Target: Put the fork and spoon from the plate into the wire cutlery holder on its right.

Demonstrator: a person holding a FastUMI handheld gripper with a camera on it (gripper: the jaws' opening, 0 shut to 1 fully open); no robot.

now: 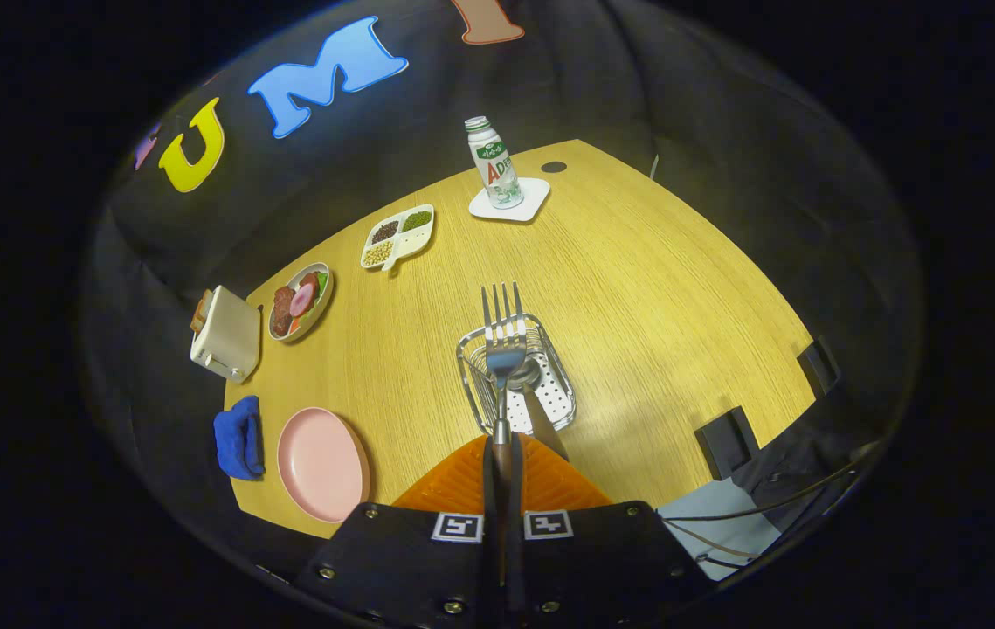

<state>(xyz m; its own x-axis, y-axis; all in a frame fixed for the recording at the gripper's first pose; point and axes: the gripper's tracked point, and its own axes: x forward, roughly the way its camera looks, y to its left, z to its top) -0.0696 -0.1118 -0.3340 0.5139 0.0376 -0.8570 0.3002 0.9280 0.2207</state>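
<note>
Your gripper (pixel 503 454) is clamped on the fork (pixel 504 341), tines out over the holder (pixel 516 377). Spoon (pixel 525 374) looks already in the holder. Plate (pixel 322 463) is bare. Left, by my reading: lower and release the fork

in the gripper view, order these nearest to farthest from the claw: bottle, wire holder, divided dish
1. wire holder, just ahead of the claw, which grips the fork by its handle
2. divided dish, beyond, to the left
3. bottle, farthest, on its coaster
</note>
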